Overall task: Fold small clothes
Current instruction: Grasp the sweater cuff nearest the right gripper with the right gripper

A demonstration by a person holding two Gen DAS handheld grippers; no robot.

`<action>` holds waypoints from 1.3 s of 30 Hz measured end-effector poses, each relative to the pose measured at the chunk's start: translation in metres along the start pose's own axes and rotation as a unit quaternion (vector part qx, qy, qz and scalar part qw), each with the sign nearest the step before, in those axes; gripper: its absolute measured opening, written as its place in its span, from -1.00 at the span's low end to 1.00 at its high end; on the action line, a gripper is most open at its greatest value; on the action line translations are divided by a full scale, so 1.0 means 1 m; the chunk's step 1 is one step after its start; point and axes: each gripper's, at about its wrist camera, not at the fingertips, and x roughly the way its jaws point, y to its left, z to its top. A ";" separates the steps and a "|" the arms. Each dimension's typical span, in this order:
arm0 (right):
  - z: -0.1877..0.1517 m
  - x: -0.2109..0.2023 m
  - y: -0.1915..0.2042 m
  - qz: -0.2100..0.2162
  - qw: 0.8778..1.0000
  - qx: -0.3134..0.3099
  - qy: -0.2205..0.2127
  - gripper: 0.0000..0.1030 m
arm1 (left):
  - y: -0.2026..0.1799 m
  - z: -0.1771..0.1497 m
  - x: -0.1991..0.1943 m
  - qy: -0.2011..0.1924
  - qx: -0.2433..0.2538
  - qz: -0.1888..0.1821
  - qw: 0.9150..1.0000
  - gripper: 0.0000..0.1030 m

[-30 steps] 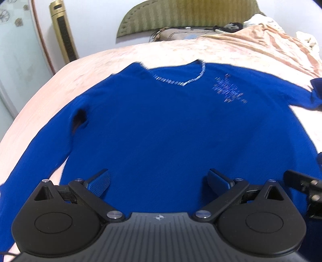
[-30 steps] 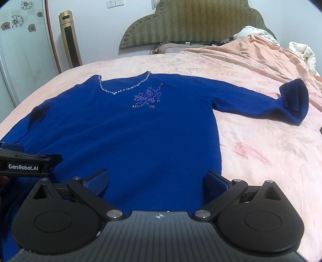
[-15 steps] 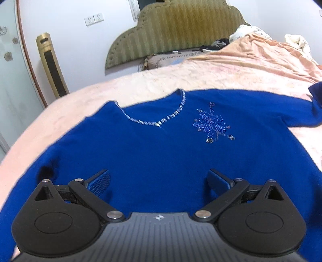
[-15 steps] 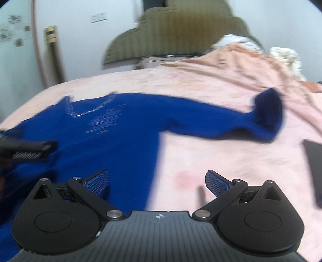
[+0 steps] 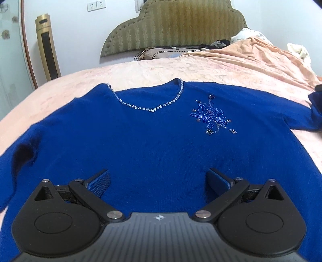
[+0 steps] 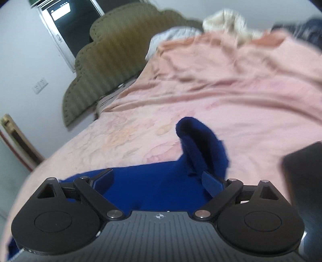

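A blue sweater (image 5: 153, 141) with a beaded neckline and a beaded flower lies flat, front up, on the pink bedspread (image 5: 161, 72). My left gripper (image 5: 159, 181) hovers open over the sweater's lower body, nothing between its pads. In the right wrist view the sweater's sleeve (image 6: 161, 179) runs across the spread and ends in a cuff (image 6: 201, 145) that curls upward. My right gripper (image 6: 159, 179) sits over that sleeve, tilted, its jaws wide and starting to close with the sleeve between them, and the pads are not pressing on it.
A green padded headboard (image 5: 173, 30) stands at the far end of the bed. Rumpled pink bedding and pale clothes (image 6: 221, 18) pile at the far right. A dark flat object (image 6: 303, 173) lies on the spread right of the cuff. A gold tower unit (image 5: 48, 46) stands at the left wall.
My right gripper swung right from the sweater's body to the sleeve near the cuff and rolled, tilting the view. My left gripper shifted slightly over the body, bringing the neckline more central.
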 end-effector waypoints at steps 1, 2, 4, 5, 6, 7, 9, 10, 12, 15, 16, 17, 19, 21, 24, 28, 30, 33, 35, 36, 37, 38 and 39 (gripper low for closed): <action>0.005 0.010 -0.008 0.021 0.999 0.021 0.013 0.85 | 0.000 0.000 0.001 0.000 -0.002 -0.001 1.000 1.00; 0.013 0.017 -0.017 0.048 0.998 0.049 0.015 0.82 | 0.000 0.000 0.001 0.000 -0.002 -0.001 1.000 1.00; 0.031 0.014 -0.035 0.058 0.993 0.096 -0.042 0.86 | -0.001 0.000 0.001 -0.001 -0.002 0.000 1.000 1.00; 0.041 0.004 -0.046 0.029 0.988 0.117 -0.100 0.94 | -0.001 0.000 0.001 -0.001 -0.002 0.000 1.000 1.00; 0.049 -0.007 -0.053 -0.025 0.978 0.130 -0.159 1.00 | -0.001 0.000 0.000 -0.002 -0.002 0.000 1.000 1.00; 0.055 -0.018 -0.058 -0.103 0.963 0.133 -0.208 1.00 | -0.001 0.000 0.001 -0.001 -0.002 0.000 1.000 1.00; 0.066 -0.031 -0.059 -0.241 0.931 0.138 -0.236 1.00 | -0.001 0.000 0.001 -0.001 -0.003 -0.001 1.000 1.00; 0.067 -0.036 -0.059 -0.238 0.934 0.127 -0.235 0.98 | -0.001 0.000 0.001 -0.001 -0.004 -0.001 1.000 1.00; 0.062 -0.039 -0.050 -0.165 0.959 0.068 -0.218 0.99 | -0.001 0.000 0.001 -0.001 -0.004 -0.001 1.000 1.00; 0.055 -0.015 -0.021 -0.132 0.982 -0.063 -0.116 0.99 | -0.001 0.000 0.001 -0.001 -0.004 -0.001 1.000 1.00; 0.048 -0.007 -0.010 -0.138 0.980 -0.120 -0.083 0.99 | -0.001 0.001 0.001 -0.001 -0.005 -0.002 1.000 1.00; 0.036 0.003 0.002 -0.154 0.969 -0.185 -0.058 0.99 | -0.001 0.001 0.001 -0.001 -0.005 -0.002 1.000 1.00; 0.017 0.019 0.017 -0.175 0.941 -0.289 -0.029 0.99 | -0.001 0.001 0.001 -0.001 -0.005 -0.001 1.000 1.00; -0.003 0.035 0.030 -0.186 0.915 -0.357 -0.006 0.93 | -0.001 0.001 0.001 -0.001 -0.005 -0.002 1.000 1.00; -0.012 0.045 0.041 -0.189 0.907 -0.377 0.001 0.50 | -0.001 0.001 0.001 -0.001 -0.005 -0.002 1.000 1.00; 0.002 0.059 0.029 -0.219 0.914 -0.343 0.011 -0.46 | -0.001 0.001 0.001 -0.001 -0.005 -0.002 1.000 1.00; 0.006 0.050 0.017 -0.212 0.927 -0.309 0.008 -0.77 | -0.001 0.001 0.001 -0.001 -0.005 -0.002 1.000 1.00; 0.018 0.020 0.005 -0.203 0.946 -0.248 -0.034 -0.83 | -0.001 0.001 0.001 -0.001 -0.005 -0.002 1.000 1.00; 0.032 -0.001 -0.008 -0.213 0.953 -0.207 -0.062 -0.84 | -0.001 0.001 0.001 -0.001 -0.006 -0.002 1.000 1.00; 0.040 -0.011 -0.016 -0.223 0.954 -0.187 -0.075 -0.84 | -0.001 0.001 0.001 -0.001 -0.006 -0.002 1.000 1.00; 0.048 -0.021 -0.025 -0.237 0.953 -0.167 -0.088 -0.84 | -0.001 0.001 0.001 -0.001 -0.006 -0.002 1.000 1.00; 0.055 -0.031 -0.033 -0.250 0.951 -0.151 -0.098 -0.84 | -0.001 0.001 0.001 -0.001 -0.006 -0.002 1.000 1.00; 0.061 -0.040 -0.041 -0.261 0.949 -0.137 -0.108 -0.84 | -0.001 0.001 0.001 -0.001 -0.006 -0.002 1.000 1.00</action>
